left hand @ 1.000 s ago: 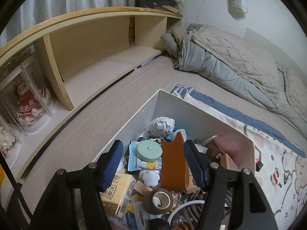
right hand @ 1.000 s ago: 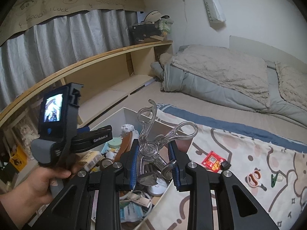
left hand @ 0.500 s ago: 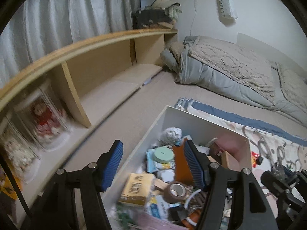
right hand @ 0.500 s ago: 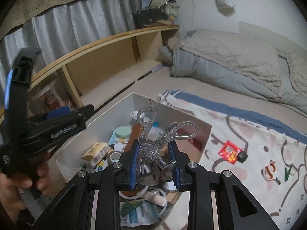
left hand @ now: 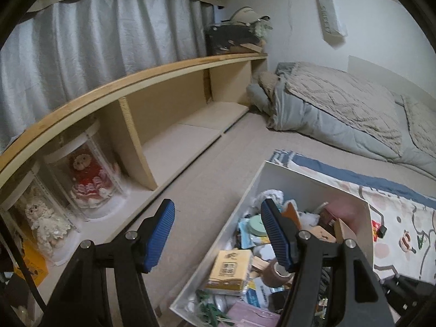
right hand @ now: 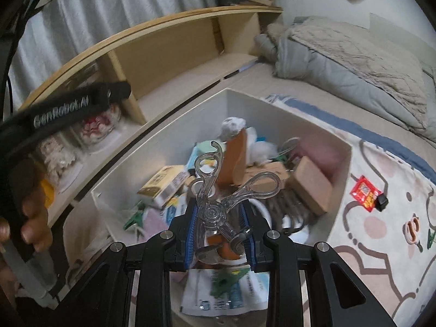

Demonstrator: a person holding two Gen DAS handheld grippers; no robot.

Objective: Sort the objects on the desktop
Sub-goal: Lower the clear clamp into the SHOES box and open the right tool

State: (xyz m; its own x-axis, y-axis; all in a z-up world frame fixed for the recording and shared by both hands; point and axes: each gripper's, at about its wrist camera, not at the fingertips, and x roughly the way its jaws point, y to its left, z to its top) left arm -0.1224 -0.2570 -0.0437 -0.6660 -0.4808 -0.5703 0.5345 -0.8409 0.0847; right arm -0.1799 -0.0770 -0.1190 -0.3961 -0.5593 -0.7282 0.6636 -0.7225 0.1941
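Over the white box of clutter: clear plastic scissors clamped in right gripper, left gripper spread wide and empty near the box's left wall, patterned mat beyond.

This is a bedroom in a home. A rumpled grey and beige quilt lies on a bed at its far end. Along the bed's left edge runs a low wooden shelf holding dolls in clear cases, with pleated grey curtains above. A cartoon-print blanket covers the near part.
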